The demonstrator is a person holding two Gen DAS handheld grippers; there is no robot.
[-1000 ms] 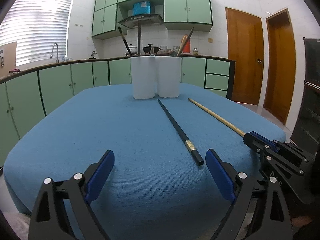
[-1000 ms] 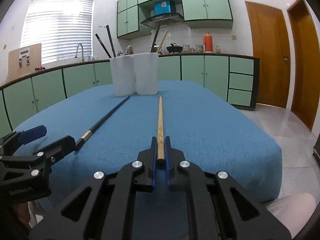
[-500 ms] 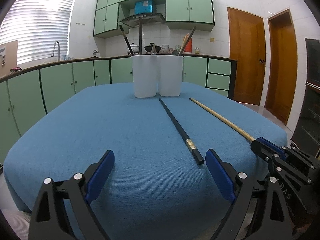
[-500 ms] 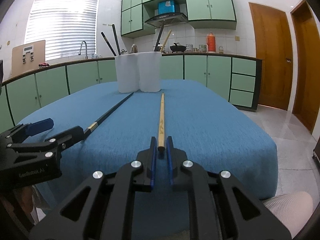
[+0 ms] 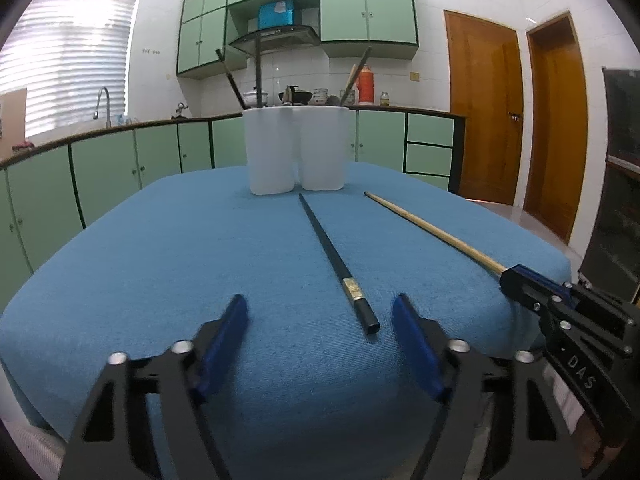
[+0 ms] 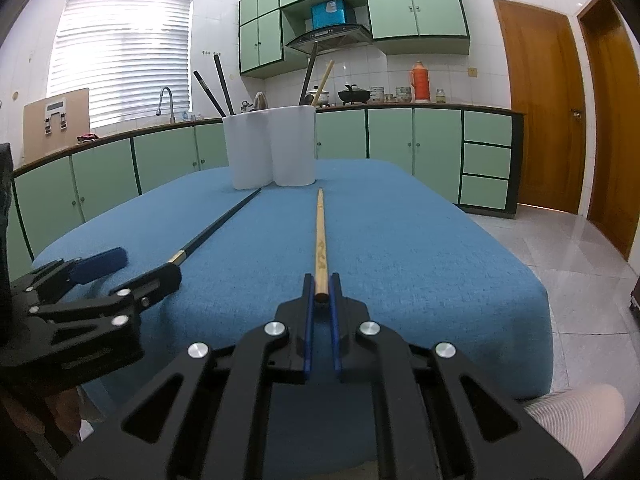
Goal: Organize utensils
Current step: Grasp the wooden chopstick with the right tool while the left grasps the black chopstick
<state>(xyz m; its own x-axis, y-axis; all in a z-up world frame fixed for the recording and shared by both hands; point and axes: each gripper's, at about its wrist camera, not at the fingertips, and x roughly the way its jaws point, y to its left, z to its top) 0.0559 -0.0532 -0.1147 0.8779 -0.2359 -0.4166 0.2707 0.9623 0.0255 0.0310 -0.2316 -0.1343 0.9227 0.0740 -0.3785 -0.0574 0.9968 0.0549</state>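
Home kitchen. Mint-green base cabinets (image 6: 404, 144) w/ dark trim curve round the room under a dark counter; matching wall cabinets (image 6: 416, 4) sit above a range hood (image 6: 328, 34) on a white-tiled wall. Sink tap (image 6: 166, 100) stands by a window w/ white blinds (image 6: 120, 56). On the counter: a black pan (image 6: 354, 94), a lidded pot (image 5: 253, 96), jars and an orange thermos (image 6: 419, 82). Two wooden doors (image 6: 538, 108) at right, pale tiled floor (image 6: 576, 256). Tabletop (image 6: 400, 240) w/ blue cloth stands in the middle.
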